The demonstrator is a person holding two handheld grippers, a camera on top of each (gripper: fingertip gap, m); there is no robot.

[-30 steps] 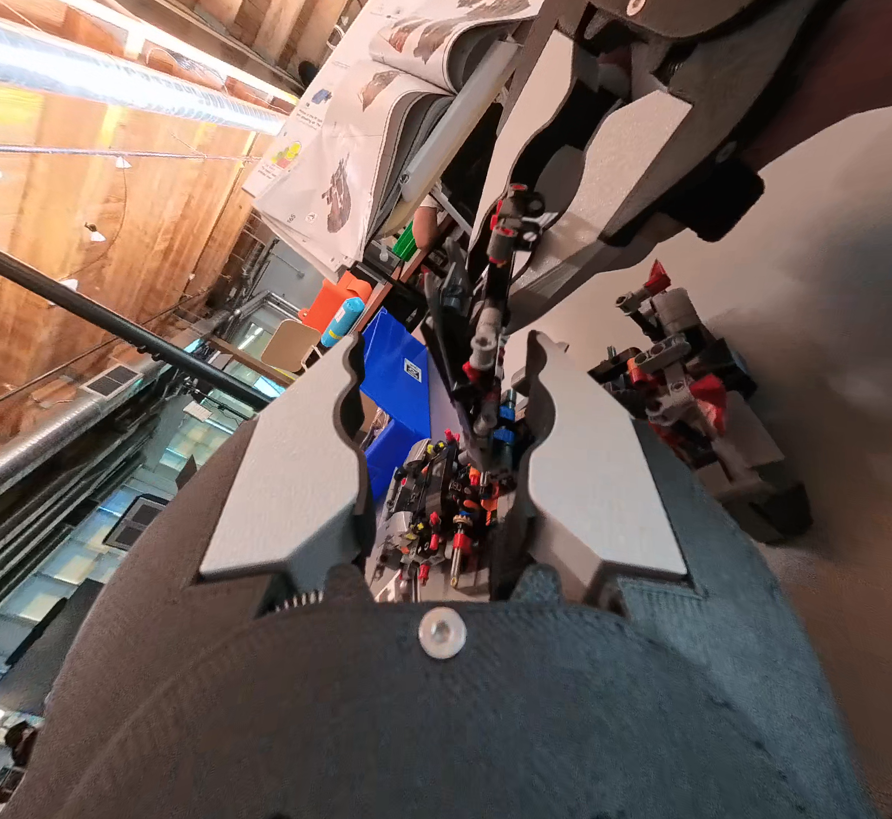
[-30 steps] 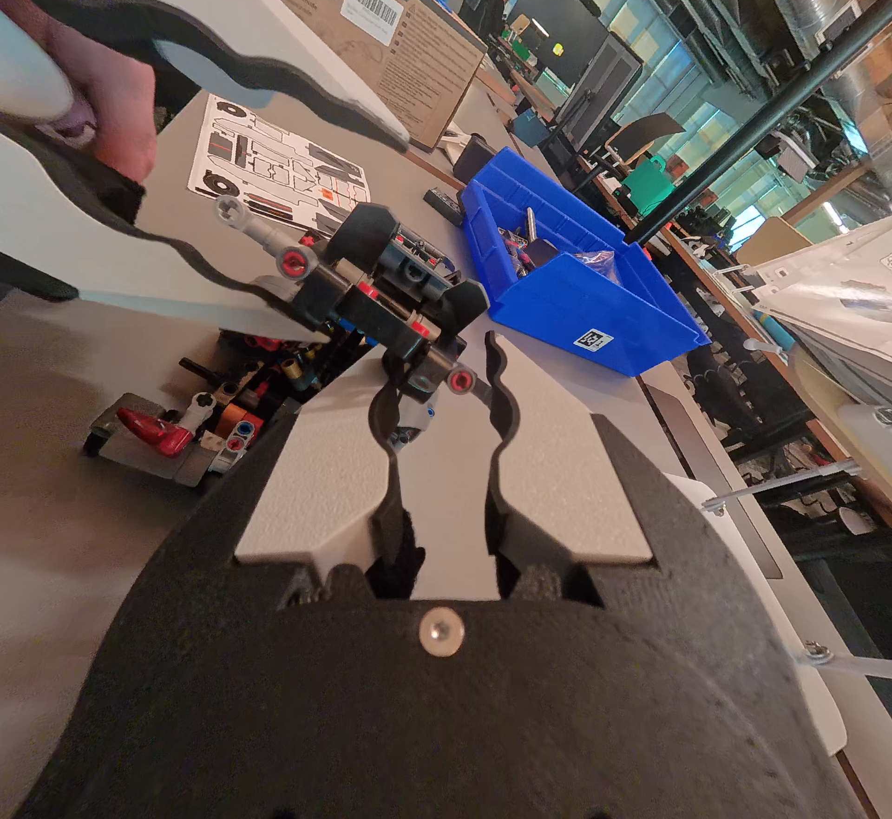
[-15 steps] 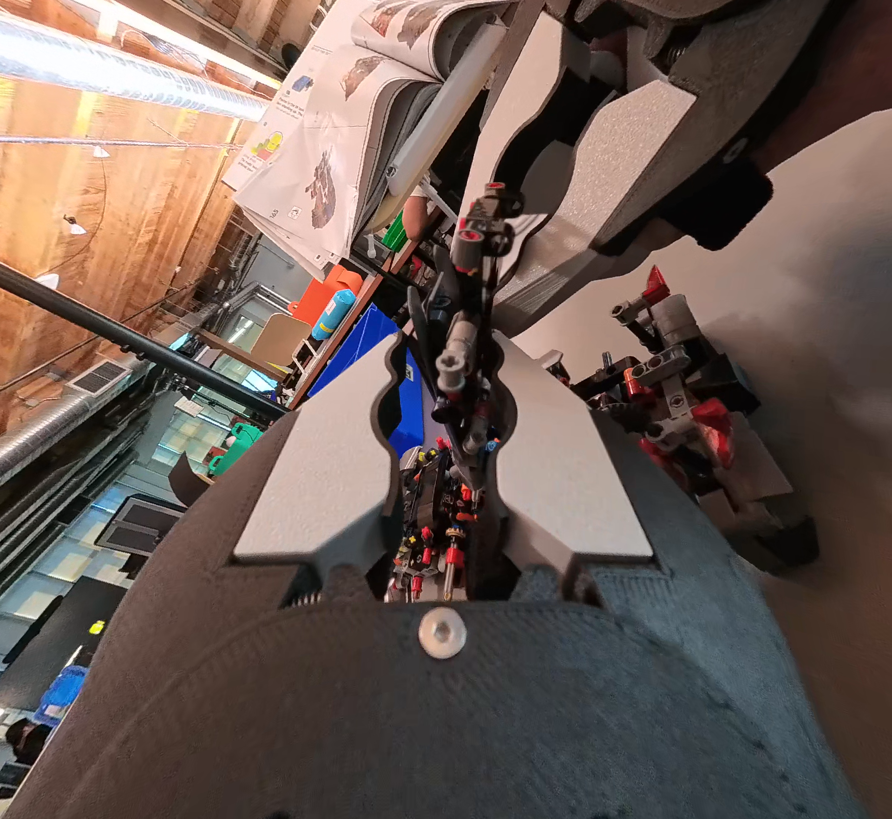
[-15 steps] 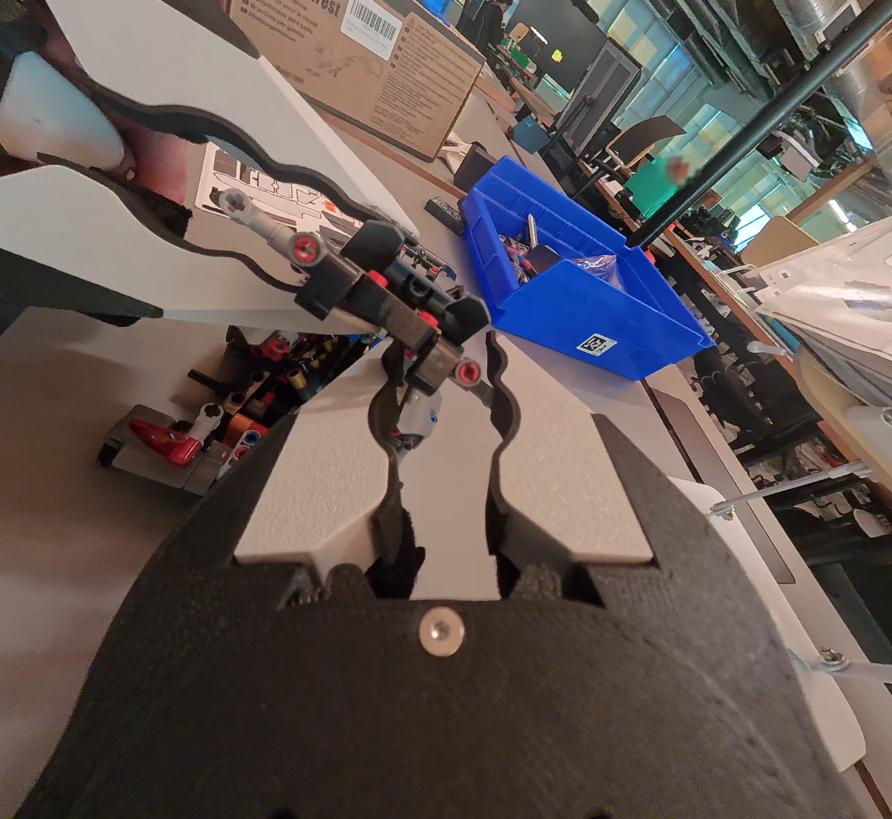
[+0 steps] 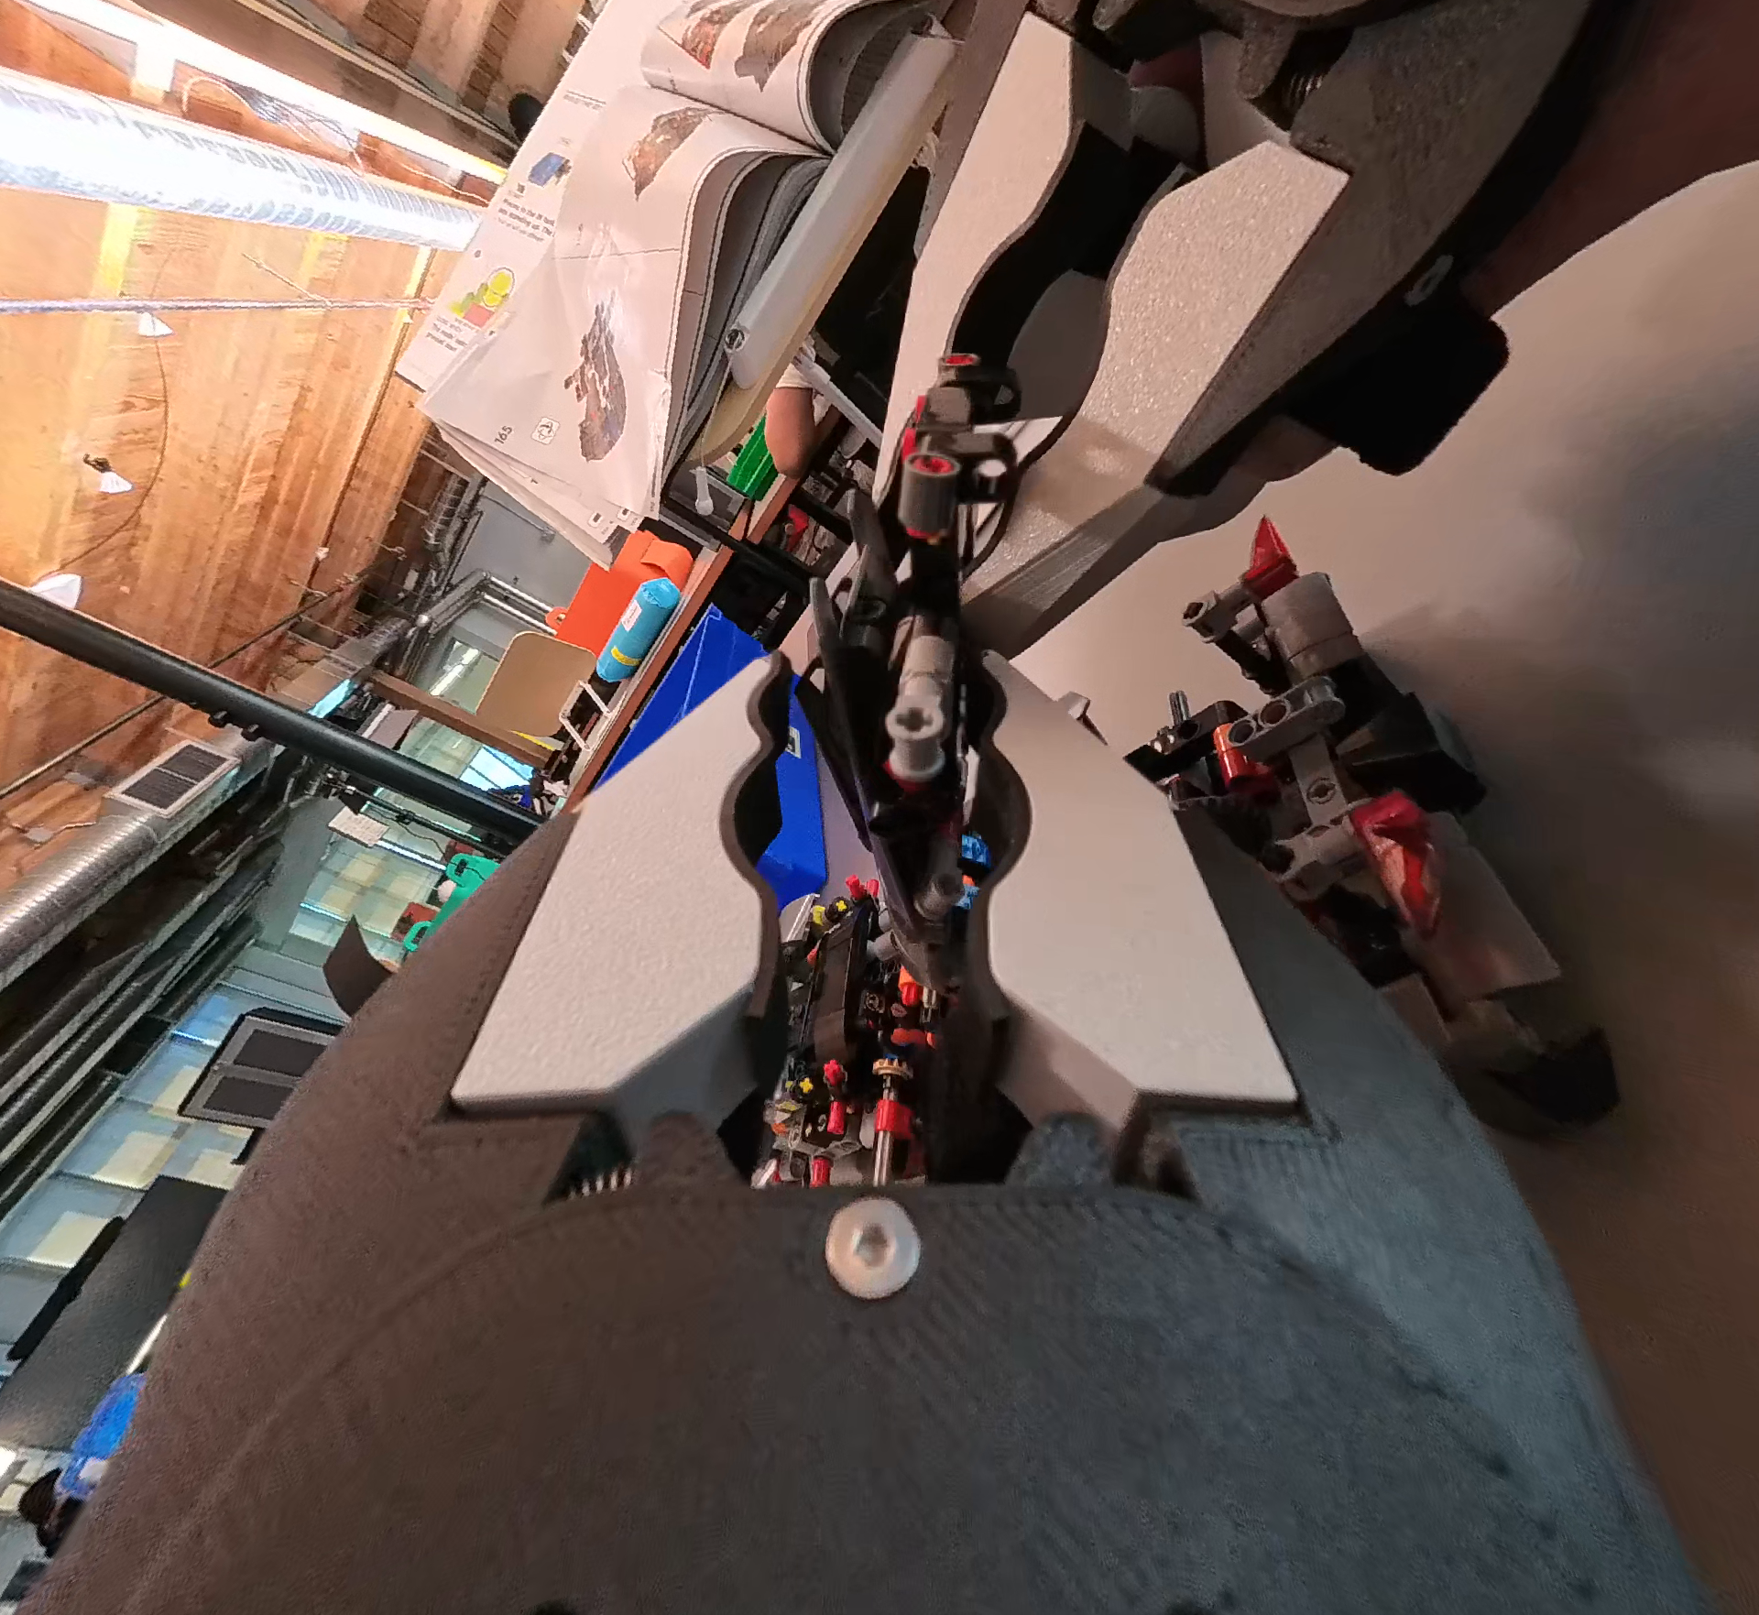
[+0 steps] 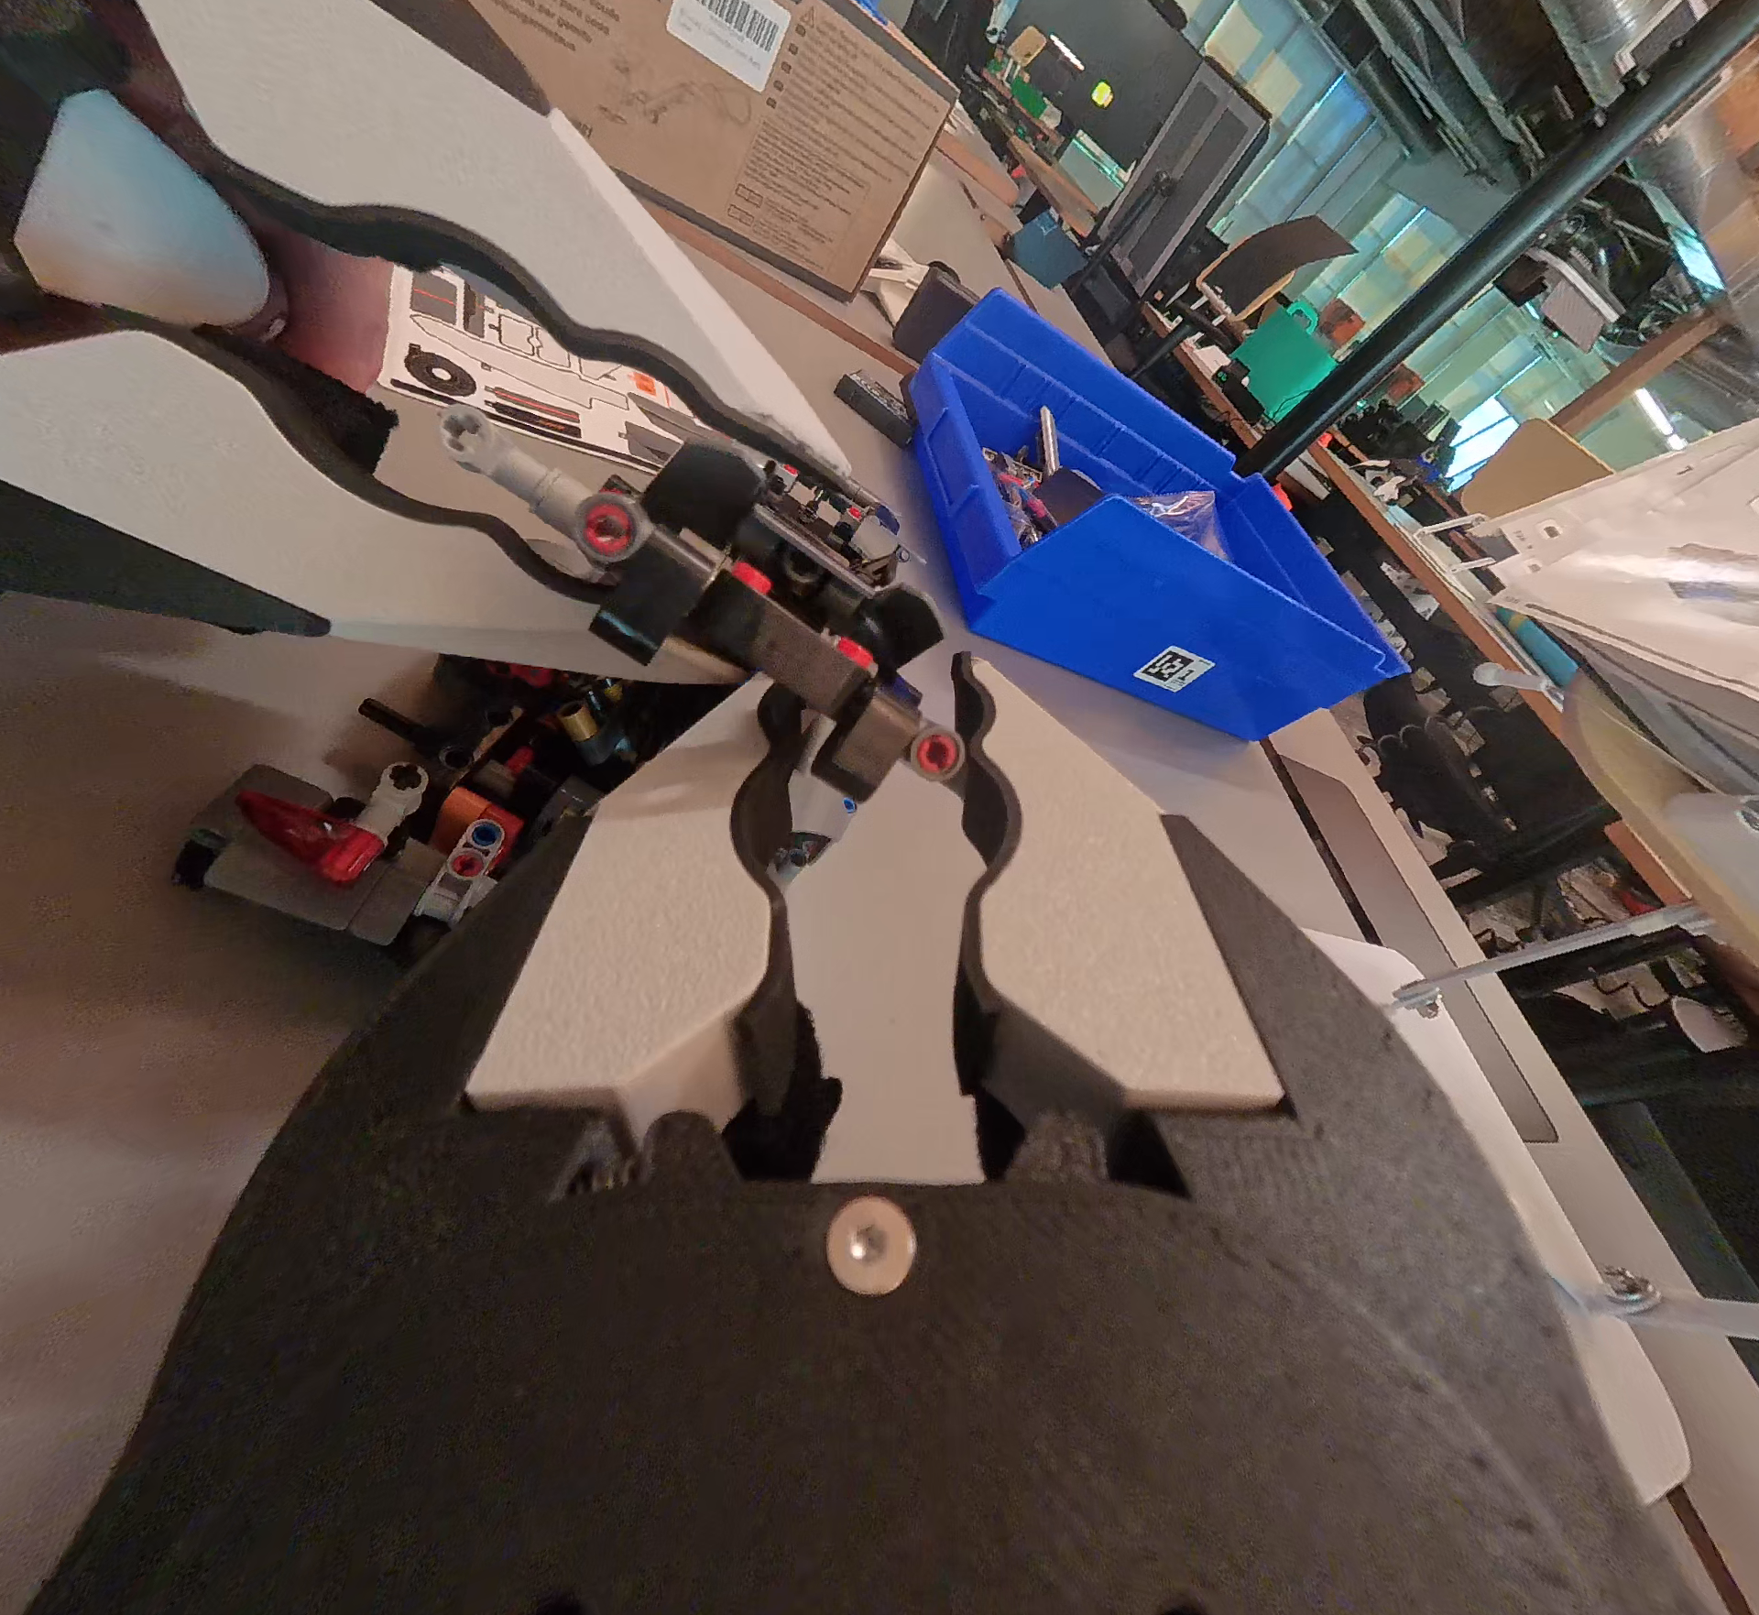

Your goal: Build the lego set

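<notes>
The left gripper [image 5: 880, 770] is clamped on the black lego assembly [image 6: 761, 599]. The right gripper [image 6: 871, 746] stands narrowly parted around the assembly's end — contact is hard to tell. A larger lego model [image 6: 381, 836] lies on the grey table [image 6: 114, 951] below, half hidden by the fingers. Beyond sit a blue bin [image 6: 1142, 570], a cardboard box [image 6: 704, 66] and an open instruction booklet [image 5: 666, 189] — its far pages cut off.
</notes>
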